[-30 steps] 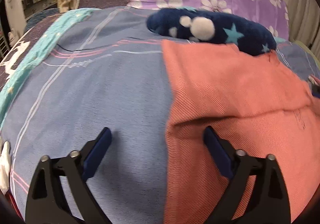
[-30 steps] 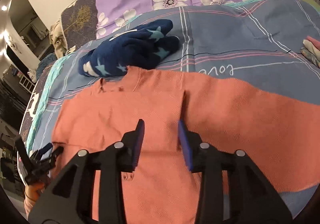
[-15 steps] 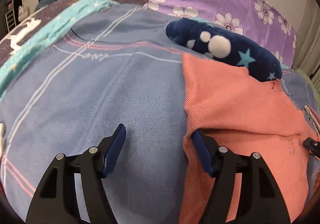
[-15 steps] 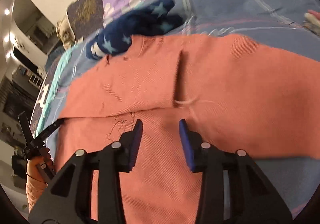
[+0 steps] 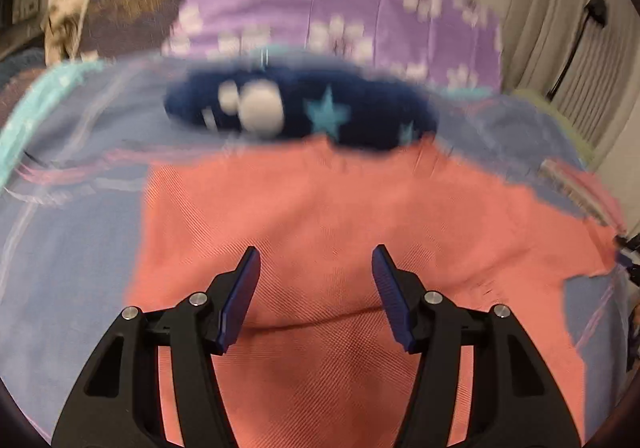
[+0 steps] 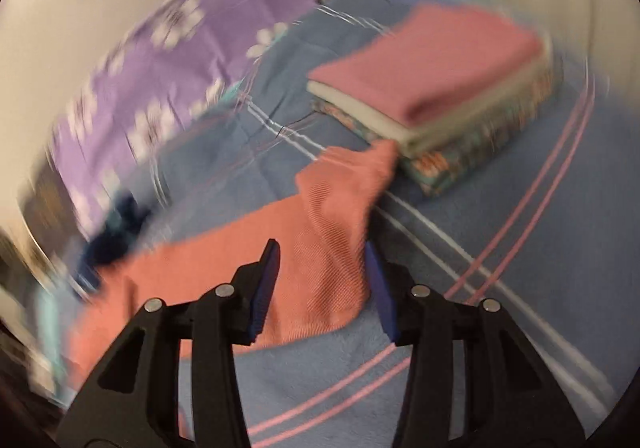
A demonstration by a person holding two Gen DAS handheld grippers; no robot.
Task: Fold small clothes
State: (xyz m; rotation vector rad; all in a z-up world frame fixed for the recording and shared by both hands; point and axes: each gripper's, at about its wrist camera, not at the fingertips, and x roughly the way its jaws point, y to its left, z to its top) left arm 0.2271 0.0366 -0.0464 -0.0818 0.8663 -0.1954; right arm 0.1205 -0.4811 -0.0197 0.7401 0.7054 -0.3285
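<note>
We counted one coral-orange garment (image 5: 320, 208) spread flat on the blue striped bedspread (image 5: 72, 248), one navy star-patterned fleece item (image 5: 304, 114) lying just beyond its far edge, and one purple floral pillow (image 5: 340, 20) behind that. In the right wrist view we counted one stack of folded clothes (image 6: 436, 88), pink piece on top, with the garment's outstretched sleeve (image 6: 344, 188) reaching close to its base; blur kept us from telling whether they touched. The left gripper (image 5: 316, 288) pointed downward over the middle of the garment, jaws apart and closing, fabric beneath them, pads not pinching anything we could see. The right gripper (image 6: 322, 280) tilted down over the sleeve end, jaws apart and opening, cloth lying between the pads but not clamped. Both views were motion-smeared.
</note>
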